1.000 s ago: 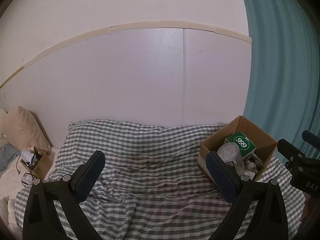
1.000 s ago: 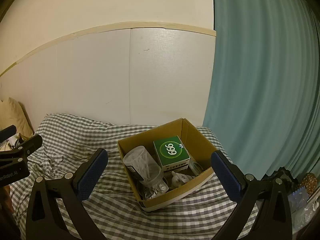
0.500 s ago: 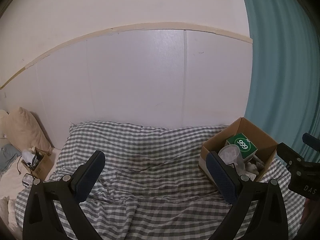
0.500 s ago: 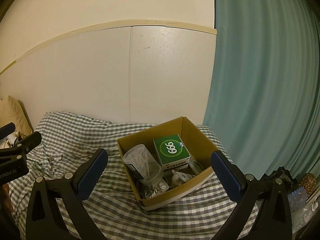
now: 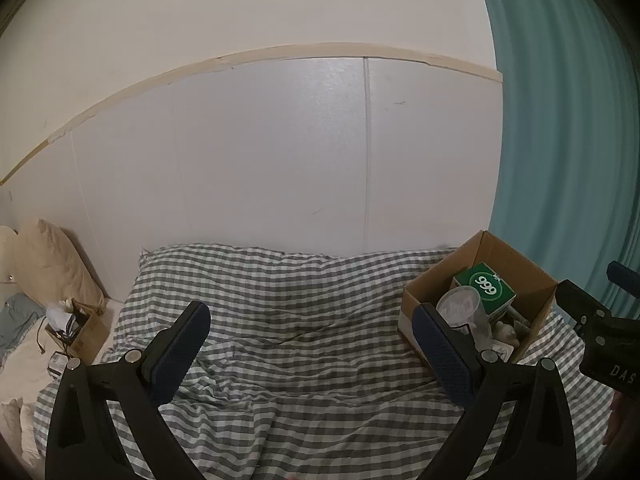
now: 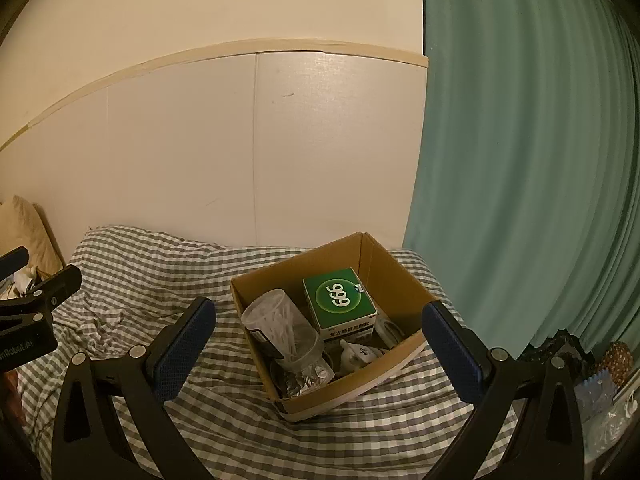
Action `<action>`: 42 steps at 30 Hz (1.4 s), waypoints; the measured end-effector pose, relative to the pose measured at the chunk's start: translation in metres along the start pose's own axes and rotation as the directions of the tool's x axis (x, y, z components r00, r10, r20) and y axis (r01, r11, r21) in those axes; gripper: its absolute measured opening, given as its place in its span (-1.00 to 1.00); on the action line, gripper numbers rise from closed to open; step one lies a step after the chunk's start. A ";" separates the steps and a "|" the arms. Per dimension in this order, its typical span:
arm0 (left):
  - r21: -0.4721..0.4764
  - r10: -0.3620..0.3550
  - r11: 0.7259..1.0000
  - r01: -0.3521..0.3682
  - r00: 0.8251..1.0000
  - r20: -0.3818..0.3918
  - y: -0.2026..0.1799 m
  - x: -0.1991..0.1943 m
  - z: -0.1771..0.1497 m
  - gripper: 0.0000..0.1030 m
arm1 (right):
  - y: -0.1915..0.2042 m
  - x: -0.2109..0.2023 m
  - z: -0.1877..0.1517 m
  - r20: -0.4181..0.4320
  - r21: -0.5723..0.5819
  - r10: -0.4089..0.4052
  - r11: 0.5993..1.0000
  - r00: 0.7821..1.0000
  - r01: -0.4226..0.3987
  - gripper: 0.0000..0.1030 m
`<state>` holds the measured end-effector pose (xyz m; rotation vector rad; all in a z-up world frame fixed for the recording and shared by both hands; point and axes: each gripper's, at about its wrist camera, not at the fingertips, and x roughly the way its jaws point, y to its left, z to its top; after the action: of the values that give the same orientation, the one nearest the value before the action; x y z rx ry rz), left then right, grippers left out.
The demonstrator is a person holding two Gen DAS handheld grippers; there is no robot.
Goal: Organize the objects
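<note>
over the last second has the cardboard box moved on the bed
No. The cardboard box sits on the same spot of the checked blanket; the slight drift in frame is camera motion.

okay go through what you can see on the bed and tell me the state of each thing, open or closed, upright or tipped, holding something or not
Cardboard box: open at the top, sitting on the checked blanket, things inside.
Green box: closed, inside the cardboard box, tilted.
Clear plastic cup: lying tipped inside the box, thin white sticks in it.
Left claw: open, holding nothing.
Right claw: open, holding nothing, above the box's near side.
</note>
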<state>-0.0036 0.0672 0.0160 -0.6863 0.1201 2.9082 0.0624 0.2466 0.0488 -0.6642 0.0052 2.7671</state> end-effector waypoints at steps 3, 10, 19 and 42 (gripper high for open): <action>-0.004 -0.004 1.000 0.004 1.000 -0.006 0.001 0.001 -0.001 1.00 | 0.000 0.000 0.000 -0.001 -0.001 -0.001 1.000 1.000 0.001 0.99; -0.006 0.006 1.000 -0.006 1.000 -0.010 0.001 0.002 -0.003 1.00 | 0.001 0.002 -0.001 -0.007 -0.005 -0.002 1.000 1.000 0.002 0.99; -0.016 0.005 1.000 -0.005 1.000 -0.011 0.003 0.002 -0.004 1.00 | 0.001 0.002 -0.001 -0.007 -0.007 -0.002 1.000 1.000 0.001 0.99; -0.021 0.013 1.000 -0.013 1.000 -0.013 0.007 0.002 -0.004 1.00 | 0.003 0.001 -0.002 -0.010 -0.008 -0.002 1.000 1.000 0.002 0.99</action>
<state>-0.0047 0.0605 0.0117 -0.7103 0.0962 2.9217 0.0614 0.2436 0.0460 -0.6798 -0.0047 2.7631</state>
